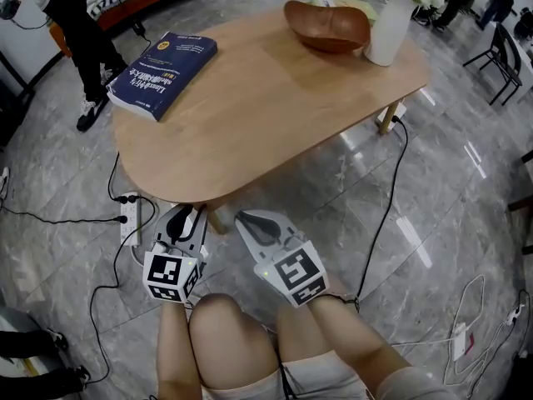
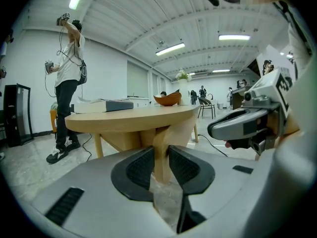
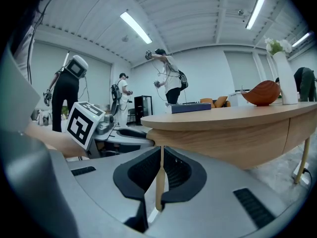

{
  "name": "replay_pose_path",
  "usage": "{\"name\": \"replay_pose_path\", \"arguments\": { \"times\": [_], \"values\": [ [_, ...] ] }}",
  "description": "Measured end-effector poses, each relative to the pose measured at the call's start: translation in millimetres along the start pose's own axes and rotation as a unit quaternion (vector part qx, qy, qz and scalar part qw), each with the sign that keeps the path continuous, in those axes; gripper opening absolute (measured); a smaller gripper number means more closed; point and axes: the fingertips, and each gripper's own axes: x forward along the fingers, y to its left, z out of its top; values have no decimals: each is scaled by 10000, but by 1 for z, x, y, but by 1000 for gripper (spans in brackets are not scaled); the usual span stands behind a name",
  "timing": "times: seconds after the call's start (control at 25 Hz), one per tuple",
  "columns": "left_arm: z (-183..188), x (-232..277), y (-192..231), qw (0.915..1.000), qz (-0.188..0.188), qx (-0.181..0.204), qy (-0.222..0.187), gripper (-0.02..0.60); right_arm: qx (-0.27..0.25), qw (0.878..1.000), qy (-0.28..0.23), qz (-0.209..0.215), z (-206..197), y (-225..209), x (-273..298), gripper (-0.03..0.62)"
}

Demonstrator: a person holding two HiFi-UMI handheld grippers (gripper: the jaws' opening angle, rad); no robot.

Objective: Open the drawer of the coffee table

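Observation:
The oval wooden coffee table (image 1: 250, 123) stands in front of me. Both grippers sit low at its near edge. My left gripper (image 1: 187, 215) reaches under the rim, jaws apart (image 2: 159, 157). A wooden table leg (image 2: 159, 138) shows in the gap down to its foot, and no pad visibly presses on it. My right gripper (image 1: 250, 221) lies beside it with jaws shut (image 3: 161, 168); only a thin strip of wood shows through the slit. The wooden apron (image 3: 237, 138) under the top fills the right gripper view. No drawer handle can be made out.
On the table lie a blue book (image 1: 163, 73), a wooden bowl (image 1: 326, 25) and a white vase (image 1: 390, 27) with flowers. A power strip (image 1: 128, 215) and black cables (image 1: 387, 198) lie on the grey floor. A person (image 1: 79, 32) stands at far left; chairs (image 1: 504, 57) at far right.

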Motion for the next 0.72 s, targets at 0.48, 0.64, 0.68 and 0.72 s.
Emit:
{"name": "replay_pose_path", "arguments": {
  "times": [0.48, 0.64, 0.68, 0.72],
  "values": [
    [0, -5, -6, 9997, -245, 47, -87, 91, 48, 10000, -28, -34, 1, -5, 2, 23],
    [-1, -7, -10, 9994, -315, 108, -31, 89, -81, 9999, -56, -84, 3, -7, 4, 23],
    [-1, -7, -11, 9994, -330, 109, -18, 87, -163, 9998, -55, -94, 4, -7, 5, 23],
    [-1, -7, -11, 9994, -344, 107, -10, 87, -274, 9996, -43, -104, 4, -6, 5, 23]
  ]
}}
